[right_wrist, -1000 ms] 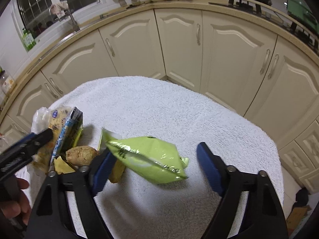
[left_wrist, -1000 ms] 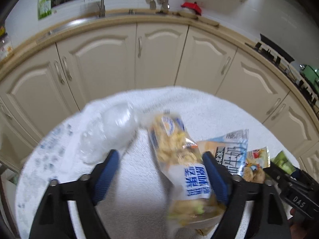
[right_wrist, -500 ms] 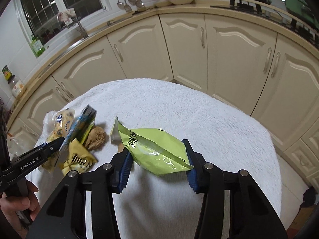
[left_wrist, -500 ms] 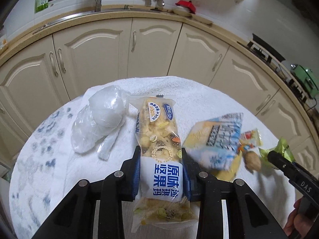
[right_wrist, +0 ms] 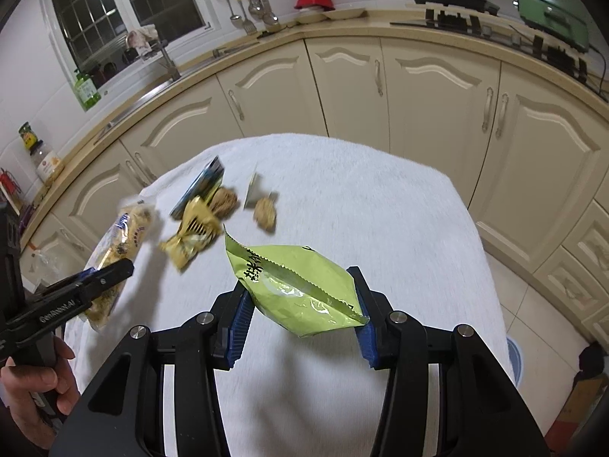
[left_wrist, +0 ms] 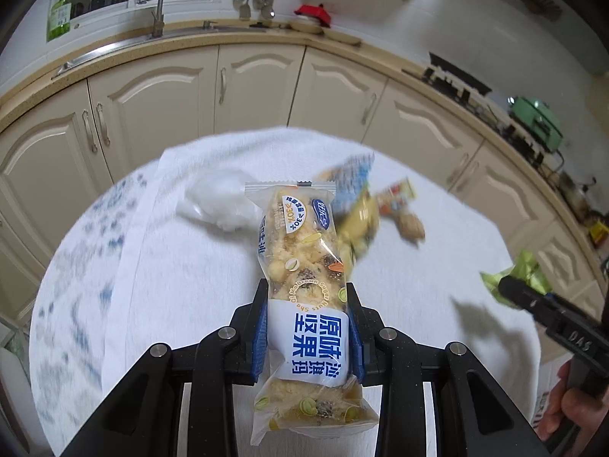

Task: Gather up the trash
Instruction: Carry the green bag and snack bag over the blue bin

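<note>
Kitchen cabinets (left_wrist: 259,87) curve across the background in both wrist views.

Tabletop (right_wrist: 373,205) is round, covered by a white towel (left_wrist: 190,285); a blue-patterned cloth (left_wrist: 68,274) shows at its left edge.

My left hand-held gripper (left_wrist: 307,327) is closed on the nut-crisp snack wrapper (left_wrist: 304,293). Blue pads press both long sides at the white label band. Wrapper runs lengthwise away from the camera, with one end hanging near the lens. From the right wrist view I see the same wrapper (right_wrist: 121,251) held just above the tabletop at the left edge.

My right hand-held gripper (right_wrist: 300,316) is clamped on the green foil packet (right_wrist: 297,289), pads on its two ends. Packet is lifted clear of the towel and tilted, with its torn serrated edge facing up. In the left view it's only a green corner (left_wrist: 521,278) behind the other gripper's finger.

Loose trash on the tabletop, clustered past the held items:
- clear plastic bag (left_wrist: 220,205), crumpled, just left of the snack wrapper's far end
- blue snack bag (right_wrist: 201,186), standing on edge
- yellow wrapper (right_wrist: 190,236), touching the blue bag
- small orange-red wrapper (left_wrist: 396,198), blurred
- two walnuts (right_wrist: 266,209), near each other beside the blue bag
</note>
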The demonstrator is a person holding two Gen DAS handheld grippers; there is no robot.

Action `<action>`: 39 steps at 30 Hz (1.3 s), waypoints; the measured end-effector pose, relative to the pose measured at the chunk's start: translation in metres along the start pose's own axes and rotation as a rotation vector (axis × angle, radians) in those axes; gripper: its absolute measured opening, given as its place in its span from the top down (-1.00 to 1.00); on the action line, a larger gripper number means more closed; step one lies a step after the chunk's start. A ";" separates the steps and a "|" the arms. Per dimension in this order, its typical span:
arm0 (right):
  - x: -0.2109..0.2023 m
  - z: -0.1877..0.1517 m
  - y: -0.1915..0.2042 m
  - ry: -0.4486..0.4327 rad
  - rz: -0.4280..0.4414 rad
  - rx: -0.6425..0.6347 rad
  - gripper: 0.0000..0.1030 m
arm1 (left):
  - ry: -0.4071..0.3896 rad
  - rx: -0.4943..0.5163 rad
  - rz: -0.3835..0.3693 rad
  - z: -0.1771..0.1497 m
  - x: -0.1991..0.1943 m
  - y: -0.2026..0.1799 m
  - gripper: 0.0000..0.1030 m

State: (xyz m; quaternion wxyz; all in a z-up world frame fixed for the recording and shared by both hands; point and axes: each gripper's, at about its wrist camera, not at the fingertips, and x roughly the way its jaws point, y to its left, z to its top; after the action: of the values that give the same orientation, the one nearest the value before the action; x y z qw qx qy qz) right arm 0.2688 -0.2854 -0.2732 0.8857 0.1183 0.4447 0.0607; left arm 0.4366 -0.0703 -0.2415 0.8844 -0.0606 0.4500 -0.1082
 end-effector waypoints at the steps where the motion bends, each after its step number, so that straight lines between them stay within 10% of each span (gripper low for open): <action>1: -0.004 -0.005 0.000 0.000 0.003 0.003 0.07 | 0.012 0.000 -0.001 -0.007 -0.006 0.004 0.40; 23: -0.119 -0.046 -0.039 -0.148 -0.014 0.054 0.07 | -0.166 0.200 -0.056 -0.097 -0.153 -0.096 0.40; 39: -0.198 -0.078 -0.171 -0.252 -0.205 0.276 0.07 | -0.149 0.428 -0.266 -0.113 -0.139 -0.234 0.40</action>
State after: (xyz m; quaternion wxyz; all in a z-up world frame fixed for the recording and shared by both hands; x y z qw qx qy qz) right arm 0.0880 -0.4807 -0.2100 0.9112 0.1994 0.3443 -0.1064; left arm 0.2339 -0.2636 -0.1515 0.8857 0.0615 0.3387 -0.3115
